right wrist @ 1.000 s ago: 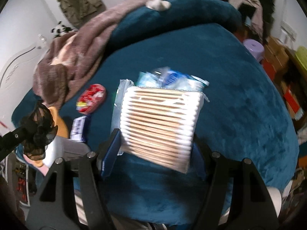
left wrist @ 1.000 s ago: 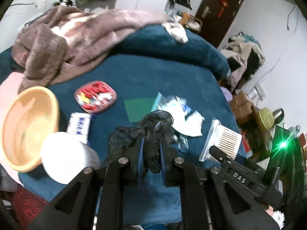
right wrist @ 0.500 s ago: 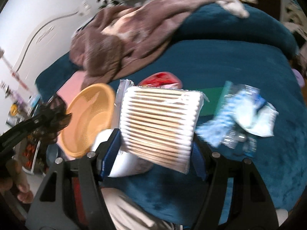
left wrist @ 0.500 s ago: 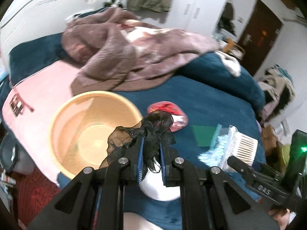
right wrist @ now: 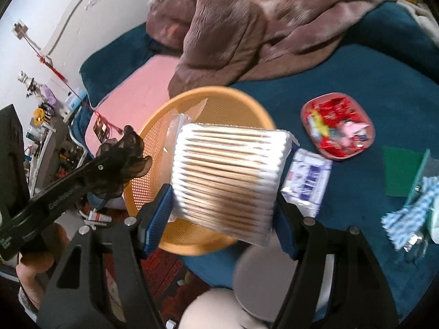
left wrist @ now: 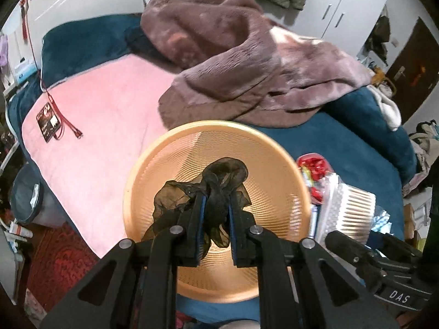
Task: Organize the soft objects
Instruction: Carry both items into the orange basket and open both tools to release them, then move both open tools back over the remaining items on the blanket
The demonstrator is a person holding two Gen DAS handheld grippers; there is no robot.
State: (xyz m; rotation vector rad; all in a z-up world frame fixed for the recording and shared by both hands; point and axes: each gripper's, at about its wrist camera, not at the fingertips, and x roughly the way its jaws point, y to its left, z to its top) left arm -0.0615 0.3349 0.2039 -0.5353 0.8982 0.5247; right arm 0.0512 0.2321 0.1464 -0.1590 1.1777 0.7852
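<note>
My left gripper [left wrist: 215,205] is shut on a black sheer fabric piece [left wrist: 219,181] and holds it above the middle of the round orange basket [left wrist: 274,148] on the bed. My right gripper [right wrist: 225,194] is shut on a clear pack of cotton swabs [right wrist: 230,175] and holds it over the basket's [right wrist: 219,96] right side. The left gripper with the fabric [right wrist: 123,159] shows at the left of the right wrist view. The swab pack [left wrist: 348,211] shows at the right of the left wrist view.
A brown fleece blanket [left wrist: 247,54] lies heaped behind the basket on the blue bedcover [right wrist: 370,82]. A red tray of wrapped sweets [right wrist: 337,126], a tissue pack [right wrist: 307,181], a green card [right wrist: 400,170] and a white round lid [right wrist: 269,279] lie to the right. A pink sheet [left wrist: 104,115] lies left.
Both grippers have swung left with their loads, from over the blue bedcover to above the orange basket. The basket now fills the centre of both views.
</note>
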